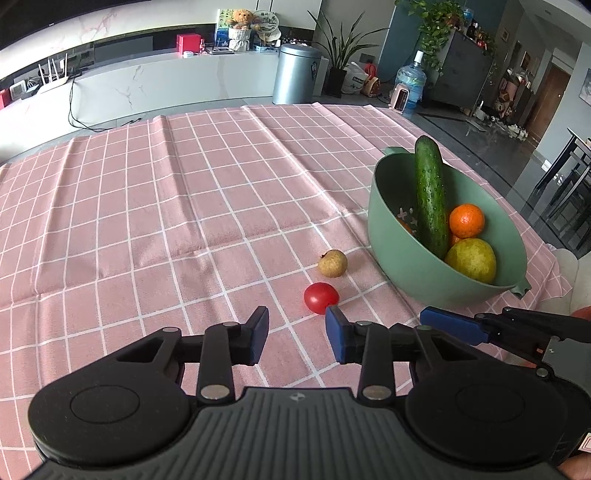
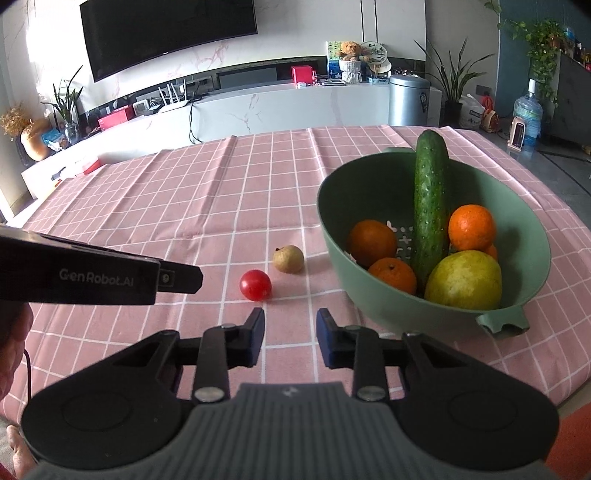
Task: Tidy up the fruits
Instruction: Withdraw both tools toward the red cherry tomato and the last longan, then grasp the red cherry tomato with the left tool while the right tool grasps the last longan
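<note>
Just ahead of my left hand-held gripper point(image 1: 296, 332), jaws open and empty, sits the cherry tomato point(image 1: 321, 297), slightly right; right hand-held gripper point(image 2: 290, 334), also open, is farther.

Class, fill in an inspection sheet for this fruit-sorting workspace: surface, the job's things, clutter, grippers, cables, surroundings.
Surface: pink checked tablecloth, creased, covering the table.
Job's things: green bowl holds an upright-leaning cucumber, oranges and a yellow-green pear. A red tomato and a small brown fruit lie on the cloth, apart, left of the bowl.
Clutter: nothing seen on the cloth.
Grippers: left gripper open, empty, just short of the tomato; right gripper open, empty.
Cables: black cable hanging from the white counter behind.
Surroundings: wall television, metal bin, potted plants, water bottle.
</note>
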